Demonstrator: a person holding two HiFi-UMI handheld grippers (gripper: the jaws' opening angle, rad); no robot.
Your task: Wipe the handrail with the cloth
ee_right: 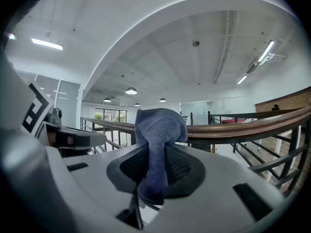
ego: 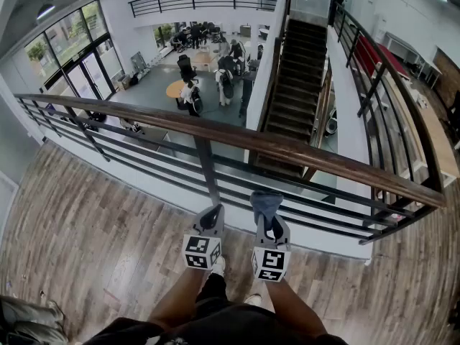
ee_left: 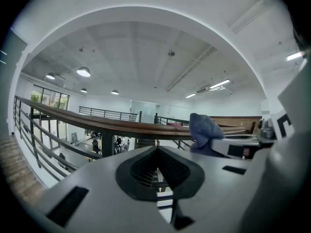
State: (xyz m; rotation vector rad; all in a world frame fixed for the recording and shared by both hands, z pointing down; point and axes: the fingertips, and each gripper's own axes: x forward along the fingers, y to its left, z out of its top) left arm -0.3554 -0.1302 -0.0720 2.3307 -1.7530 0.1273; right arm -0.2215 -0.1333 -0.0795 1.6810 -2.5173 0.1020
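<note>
A brown wooden handrail (ego: 237,139) tops a black metal railing and runs across the head view from upper left to right. Both grippers hover just below and short of it, near the middle post. My right gripper (ego: 267,215) is shut on a blue-grey cloth (ego: 265,202), which bunches above its jaws, close to the rail without touching. In the right gripper view the cloth (ee_right: 159,128) hangs down between the jaws, with the handrail (ee_right: 243,129) behind. My left gripper (ego: 213,213) is shut and holds nothing; its own view shows the handrail (ee_left: 116,125) ahead and the cloth (ee_left: 204,131) to the right.
Black horizontal bars and a post (ego: 208,167) fill the railing under the rail. Beyond lies an open atrium with people (ego: 221,77) far below and a staircase (ego: 296,77). Wood plank floor (ego: 93,228) is underfoot; a bag (ego: 25,322) lies at lower left.
</note>
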